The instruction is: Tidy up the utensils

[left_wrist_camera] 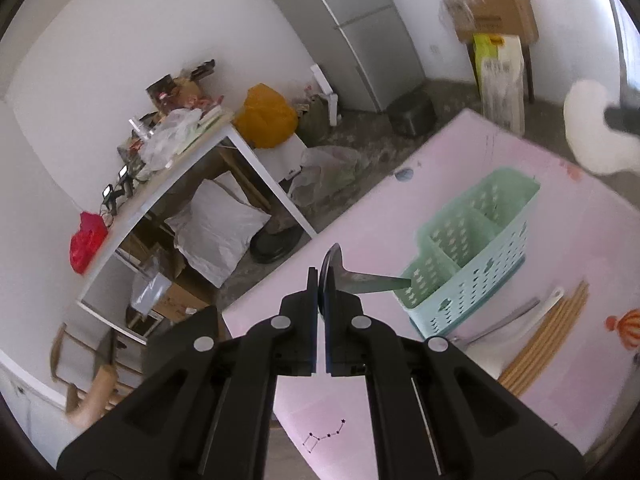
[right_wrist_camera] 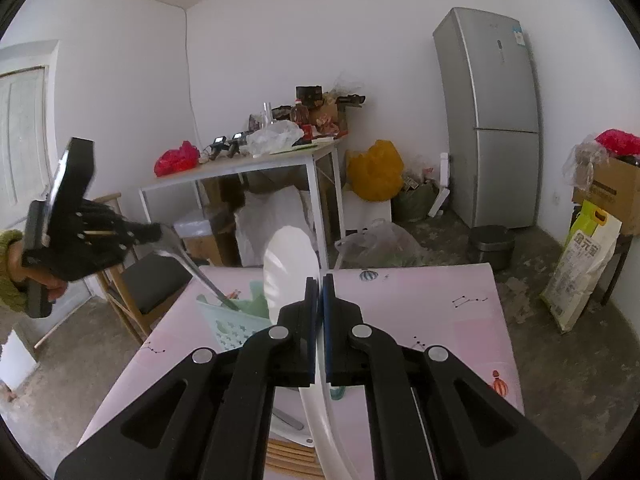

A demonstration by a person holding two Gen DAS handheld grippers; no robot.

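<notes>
The metal spoon point(left_wrist_camera: 352, 276) sits clamped in my left claw point(left_wrist_camera: 321, 280), bowl up by the fingertips, handle slanting out with its end at the near rim of the mint-green utensil basket point(left_wrist_camera: 472, 256). That claw is pinched narrow on the spoon. My right claw point(right_wrist_camera: 319, 284) is pinched just as tight on a white ladle point(right_wrist_camera: 290, 264), whose scoop rises above the fingertips and whose handle runs back beneath them. The basket stands on the pink counter point(left_wrist_camera: 580, 360). Beside it lie a bundle of wooden chopsticks point(left_wrist_camera: 548, 336), a white handle point(left_wrist_camera: 554, 294) and a metal utensil point(left_wrist_camera: 500, 324), close together. Beyond the counter stand a cluttered white table point(right_wrist_camera: 240, 168) and a grey fridge point(right_wrist_camera: 492, 112).
</notes>
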